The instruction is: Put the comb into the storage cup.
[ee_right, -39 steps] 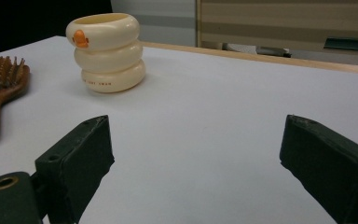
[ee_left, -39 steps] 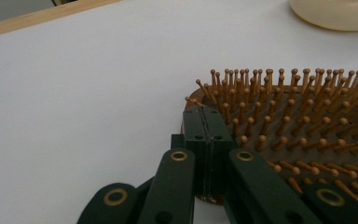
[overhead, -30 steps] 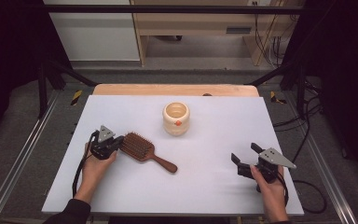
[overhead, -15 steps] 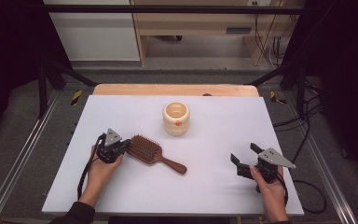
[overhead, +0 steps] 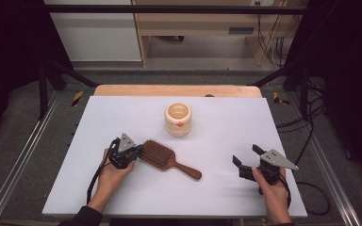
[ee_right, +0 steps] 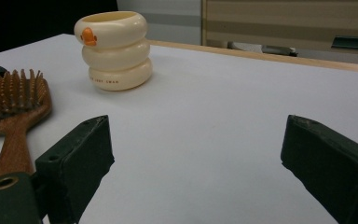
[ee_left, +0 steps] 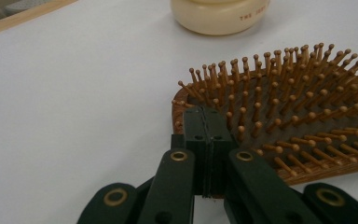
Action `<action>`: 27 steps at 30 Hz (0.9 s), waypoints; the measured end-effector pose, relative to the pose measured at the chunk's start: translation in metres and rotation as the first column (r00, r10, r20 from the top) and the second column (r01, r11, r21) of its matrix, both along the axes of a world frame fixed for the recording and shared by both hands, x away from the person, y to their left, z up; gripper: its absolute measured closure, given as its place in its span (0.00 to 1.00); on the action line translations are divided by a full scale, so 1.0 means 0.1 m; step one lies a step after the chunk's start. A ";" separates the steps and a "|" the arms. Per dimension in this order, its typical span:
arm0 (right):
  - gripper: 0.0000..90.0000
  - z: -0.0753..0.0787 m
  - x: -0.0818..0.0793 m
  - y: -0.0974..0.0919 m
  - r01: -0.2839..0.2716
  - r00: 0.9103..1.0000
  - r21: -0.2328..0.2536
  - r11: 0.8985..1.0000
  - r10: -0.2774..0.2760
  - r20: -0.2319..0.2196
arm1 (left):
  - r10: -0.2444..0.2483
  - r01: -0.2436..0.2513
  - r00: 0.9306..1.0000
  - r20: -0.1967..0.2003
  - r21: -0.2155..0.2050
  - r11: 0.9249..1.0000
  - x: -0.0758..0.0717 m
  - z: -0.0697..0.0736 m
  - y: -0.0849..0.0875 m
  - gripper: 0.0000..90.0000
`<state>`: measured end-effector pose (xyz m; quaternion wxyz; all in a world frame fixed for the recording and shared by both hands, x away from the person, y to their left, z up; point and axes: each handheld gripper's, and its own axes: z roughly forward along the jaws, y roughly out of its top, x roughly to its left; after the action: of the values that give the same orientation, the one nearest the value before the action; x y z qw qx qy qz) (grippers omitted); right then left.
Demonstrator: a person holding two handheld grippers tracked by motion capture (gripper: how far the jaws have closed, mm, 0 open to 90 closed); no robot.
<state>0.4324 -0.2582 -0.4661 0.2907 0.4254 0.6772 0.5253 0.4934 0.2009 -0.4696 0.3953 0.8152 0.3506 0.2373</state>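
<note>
1. Hairbrush (overhead: 162, 157) lies bristles-up on the white table (overhead: 226, 117), left of centre, its wooden handle angled toward the near right.
2. Left gripper (overhead: 134, 153) sits right at the rounded end of the brush head, jaws pressed flat together with nothing between them.
3. In the left gripper view, those closed tips touch the wooden rim of the hairbrush (ee_left: 279, 126), the ball-tipped bristles fanning out just beyond.
4. Right gripper (overhead: 246, 159) rests at the near right of the table, well apart from the brush, jaws spread wide and holding nothing.
5. In the right gripper view, bare table shows between the two open pads, with the brush handle (ee_right: 14, 149) off to the left.
6. Cream duck-faced cup (overhead: 178, 118), shaped like three stacked rings with an orange beak, stands upright beyond the brush, near it but not touching.
</note>
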 end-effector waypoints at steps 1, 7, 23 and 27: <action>0.10 0.00 0.00 0.00 0.001 1.000 0.000 1.000 -0.001 0.000 | -0.004 0.004 1.000 0.000 0.001 1.000 -0.01 0.00 -0.02 1.00; 0.10 0.00 0.00 0.00 -0.001 1.000 0.000 1.000 0.001 -0.001 | -0.022 0.022 1.000 0.003 0.009 1.000 -0.05 0.00 -0.11 1.00; 0.10 0.00 0.00 0.01 -0.002 1.000 0.001 1.000 0.002 -0.003 | -0.048 0.048 0.999 0.010 0.017 0.999 -0.11 0.00 -0.26 1.00; 0.10 0.00 0.00 0.01 -0.003 1.000 0.001 1.000 0.003 -0.002 | -0.053 0.053 0.999 0.011 0.017 0.998 -0.12 0.00 -0.28 1.00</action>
<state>0.4322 -0.2573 -0.4662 0.2889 0.4253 0.6778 0.5256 0.4817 0.1727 -0.4700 0.3964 0.8262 0.3245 0.2343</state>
